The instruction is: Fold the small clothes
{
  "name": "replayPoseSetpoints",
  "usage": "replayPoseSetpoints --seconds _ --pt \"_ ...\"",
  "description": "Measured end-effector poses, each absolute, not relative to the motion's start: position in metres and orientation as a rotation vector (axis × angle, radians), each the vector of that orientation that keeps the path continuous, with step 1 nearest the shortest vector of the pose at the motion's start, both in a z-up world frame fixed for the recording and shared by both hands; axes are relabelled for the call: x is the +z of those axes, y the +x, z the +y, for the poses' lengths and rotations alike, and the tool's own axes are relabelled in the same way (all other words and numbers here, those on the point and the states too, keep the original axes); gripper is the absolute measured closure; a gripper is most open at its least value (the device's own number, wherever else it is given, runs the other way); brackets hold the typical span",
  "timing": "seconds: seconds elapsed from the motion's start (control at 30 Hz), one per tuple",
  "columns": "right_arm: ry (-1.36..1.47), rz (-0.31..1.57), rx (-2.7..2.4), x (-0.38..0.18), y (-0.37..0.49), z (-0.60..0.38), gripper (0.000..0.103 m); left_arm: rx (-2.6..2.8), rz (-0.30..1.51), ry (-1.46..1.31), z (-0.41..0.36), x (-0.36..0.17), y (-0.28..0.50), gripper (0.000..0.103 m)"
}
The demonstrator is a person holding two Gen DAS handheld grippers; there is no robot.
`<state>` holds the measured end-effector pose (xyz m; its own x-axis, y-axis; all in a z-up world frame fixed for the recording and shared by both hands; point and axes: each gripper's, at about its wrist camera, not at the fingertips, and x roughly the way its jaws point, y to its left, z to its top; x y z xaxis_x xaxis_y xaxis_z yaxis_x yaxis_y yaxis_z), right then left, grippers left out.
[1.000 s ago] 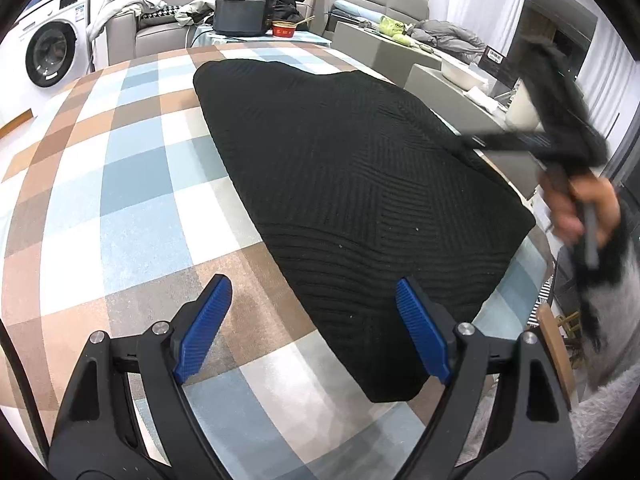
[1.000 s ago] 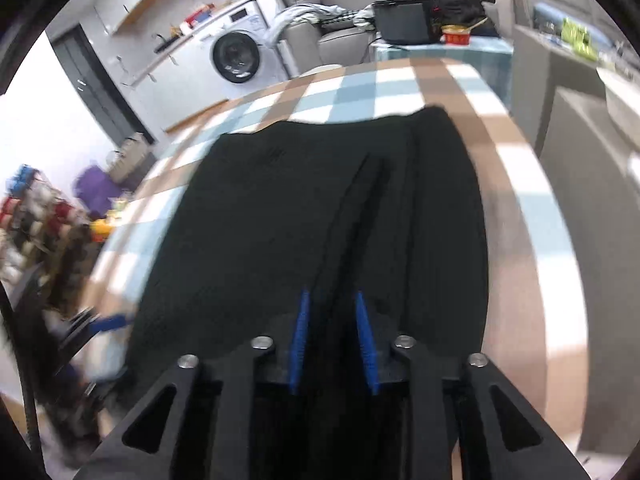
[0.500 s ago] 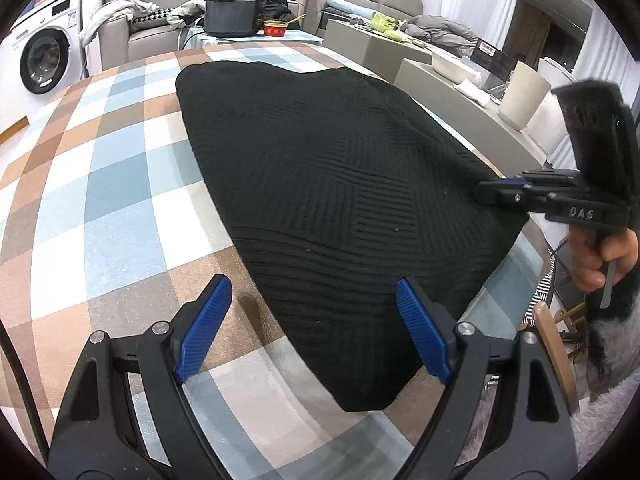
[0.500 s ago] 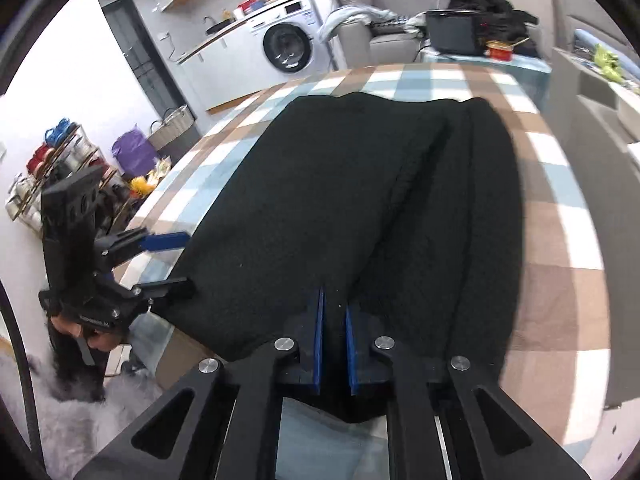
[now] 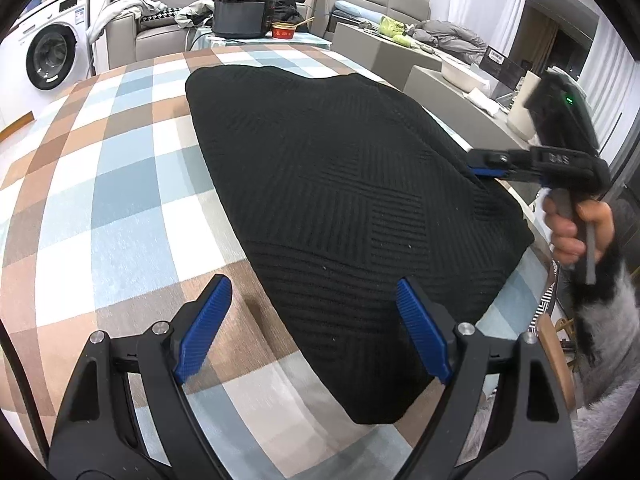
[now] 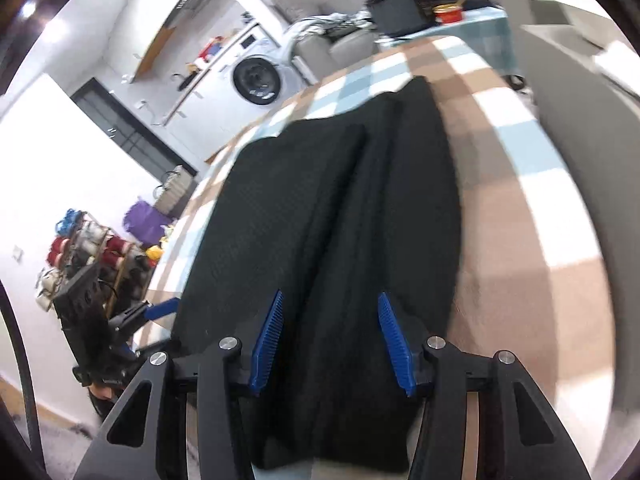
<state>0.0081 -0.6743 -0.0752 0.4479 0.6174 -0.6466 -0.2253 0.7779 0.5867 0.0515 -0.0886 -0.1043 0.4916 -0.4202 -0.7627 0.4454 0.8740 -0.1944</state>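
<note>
- A black knitted garment [image 5: 352,216] lies flat across the checked table [image 5: 100,184], filling the frame's centre.
- The left hand-held gripper [image 5: 316,332], jaws wide apart, holds nothing at lower centre.
- The right hand-held gripper [image 6: 328,340], jaws opening, straddles the garment's near edge; its body reads "DAS".

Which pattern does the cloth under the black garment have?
A check of blue, brown and white squares on the tablecloth, clearest in the left wrist view.

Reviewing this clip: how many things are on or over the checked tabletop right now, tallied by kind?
Black knitted garment, lying folded on the checked tablecloth: 1
Hand-held grippers with blue pads: 2, the left hand-held gripper standing open at the near edge, the right hand-held gripper opening over the garment's edge
Total: 3
</note>
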Motion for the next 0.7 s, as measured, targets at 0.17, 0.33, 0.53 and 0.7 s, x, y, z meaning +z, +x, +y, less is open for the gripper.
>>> replayPoseSetpoints --seconds 0.17,0.33,0.53,0.7 --pt "0.384 0.996 0.592 -0.076 0.046 -0.654 0.053 -0.514 0.914 0.018 -0.086 -0.103 0.062 0.021" --pt "0.144 1.007 0.544 -0.072 0.064 -0.622 0.08 -0.499 0.908 0.007 -0.082 -0.101 0.067 0.021" --pt "0.048 0.857 0.512 -0.017 0.041 -0.615 0.095 -0.488 0.881 0.008 -0.081 -0.091 0.064 0.021" --pt "0.01 0.865 0.345 -0.015 0.033 -0.644 0.094 -0.505 0.908 -0.039 -0.08 -0.098 0.069 0.021"
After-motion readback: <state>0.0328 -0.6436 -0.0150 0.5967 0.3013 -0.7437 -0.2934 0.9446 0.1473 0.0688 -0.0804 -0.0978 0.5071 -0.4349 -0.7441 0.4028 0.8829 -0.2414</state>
